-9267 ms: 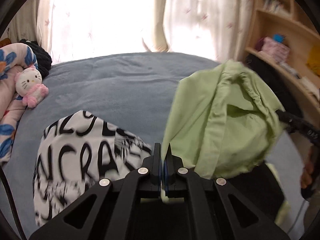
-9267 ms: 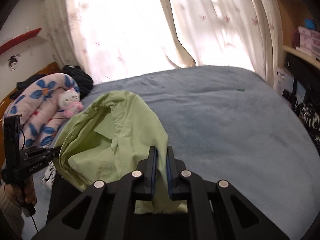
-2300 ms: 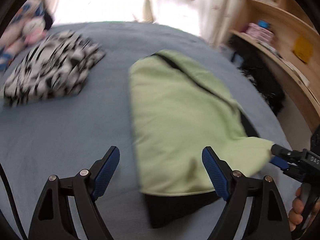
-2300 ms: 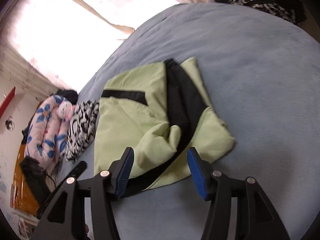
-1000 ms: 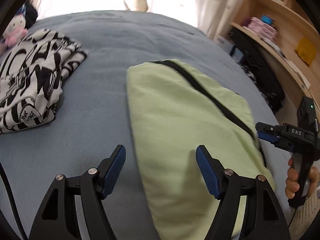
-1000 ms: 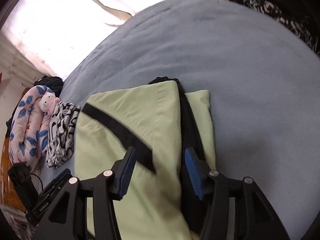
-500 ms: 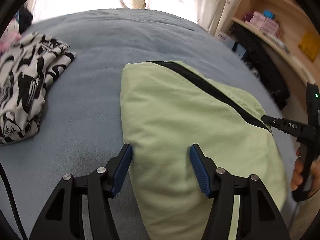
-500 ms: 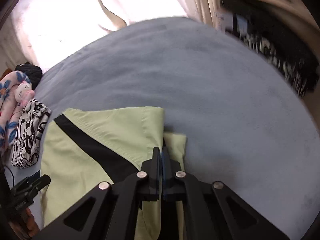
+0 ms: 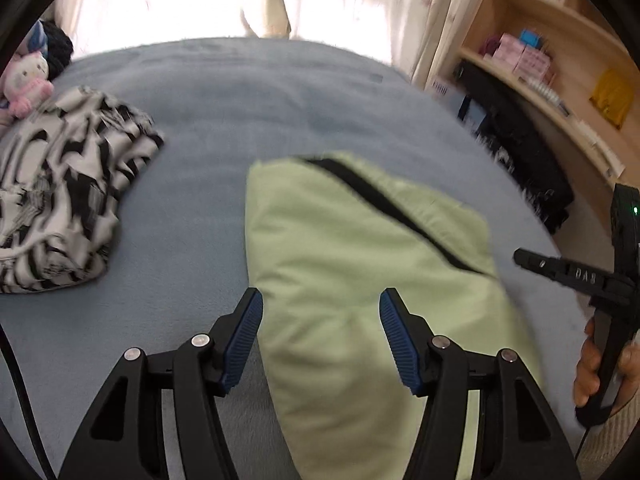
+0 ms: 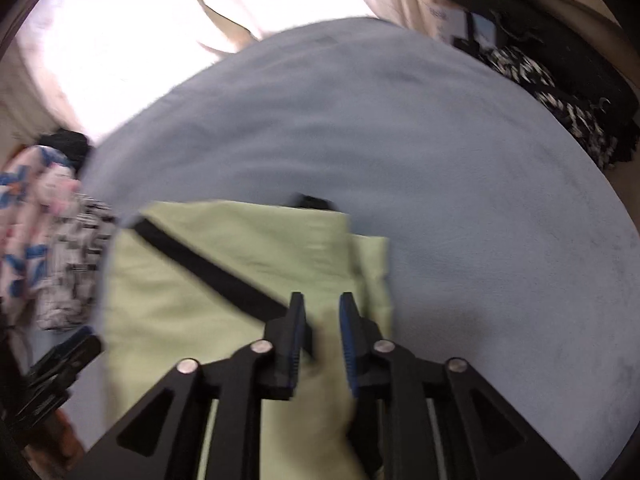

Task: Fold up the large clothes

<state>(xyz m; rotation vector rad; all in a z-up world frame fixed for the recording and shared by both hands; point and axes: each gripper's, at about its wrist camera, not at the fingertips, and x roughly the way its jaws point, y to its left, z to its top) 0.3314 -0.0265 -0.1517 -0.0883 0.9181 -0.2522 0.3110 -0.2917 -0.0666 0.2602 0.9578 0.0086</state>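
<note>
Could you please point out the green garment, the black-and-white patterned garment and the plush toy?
green garment (image 9: 352,264): left wrist view, on its flat upper panel.
black-and-white patterned garment (image 9: 60,184): left wrist view, on the middle of the folded pile.
plush toy (image 9: 28,80): left wrist view, on its white face.

Both grippers black w/ silver screws: left gripper (image 9: 321,336) blue ribbed pads (image 9: 244,334); right gripper (image 10: 322,342) marked "DAS", green LED.
</note>
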